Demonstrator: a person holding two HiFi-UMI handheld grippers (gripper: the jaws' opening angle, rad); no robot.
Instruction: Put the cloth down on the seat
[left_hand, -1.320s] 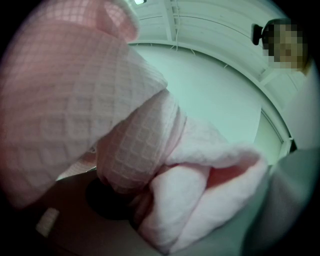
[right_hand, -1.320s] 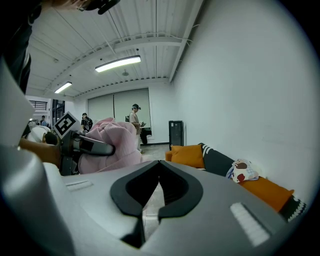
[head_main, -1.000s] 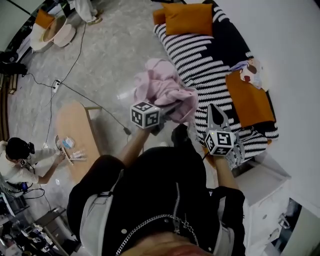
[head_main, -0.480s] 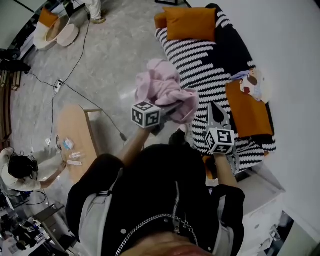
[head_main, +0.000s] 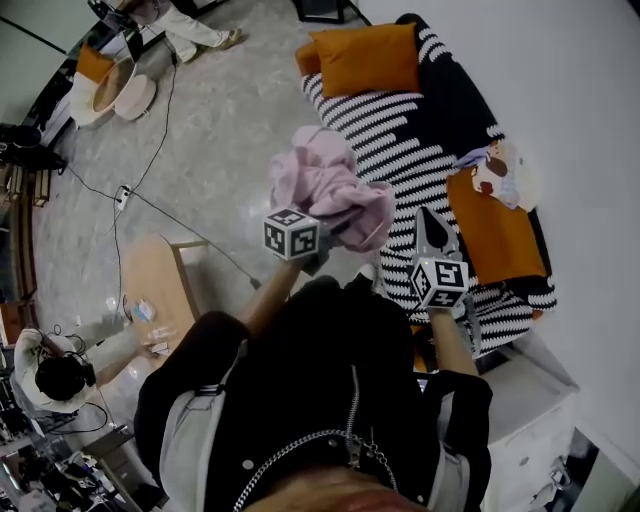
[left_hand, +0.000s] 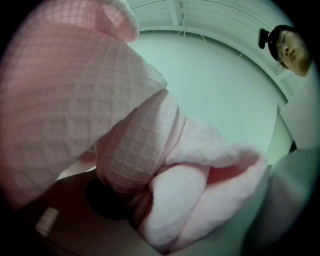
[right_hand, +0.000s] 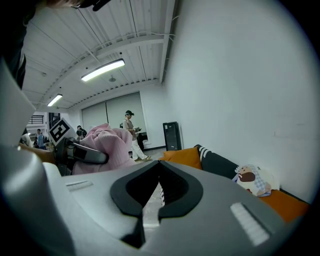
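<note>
Pink waffle cloth (head_main: 335, 185): bunched into a wad and up in the air, roughly level with the sofa's front edge. It's not touching the seat yet, and I can't say if it's properly over it.
Left claw (head_main: 338, 222): clamped on a fat fold of the cloth. The jaws sit fairly wide only because the wad is thick. In the left gripper view the fabric fills almost everything and spills over the jaws.
Right claw (head_main: 430, 218): jaws together, nothing in them, pointing at the sofa just beside the cloth. My guess is it's parked out of the way, since one claw carries this fine.
Seat: black and white striped sofa (head_main: 400, 130). The bare stretch is the middle, between the orange cushion (head_main: 365, 58) at the far end and the flat orange cushion (head_main: 495, 225) nearer me, with the plush toy (head_main: 495, 165) at its top end.
Why held high: probably so the loose ends don't drag on the floor or catch the sofa edge on the way in.
Where I'm at: carrying stage, drop not done.
Next move, I reckon: swing the left claw over the bare stripes, lower until the wad rests, then let go.
Watch out: waffle weave might cling to the pads, so it could lift back up with the claw.
Off to my left: wooden table (head_main: 150, 290) and a person on the floor (head_main: 60, 375), well apart from all this.
</note>
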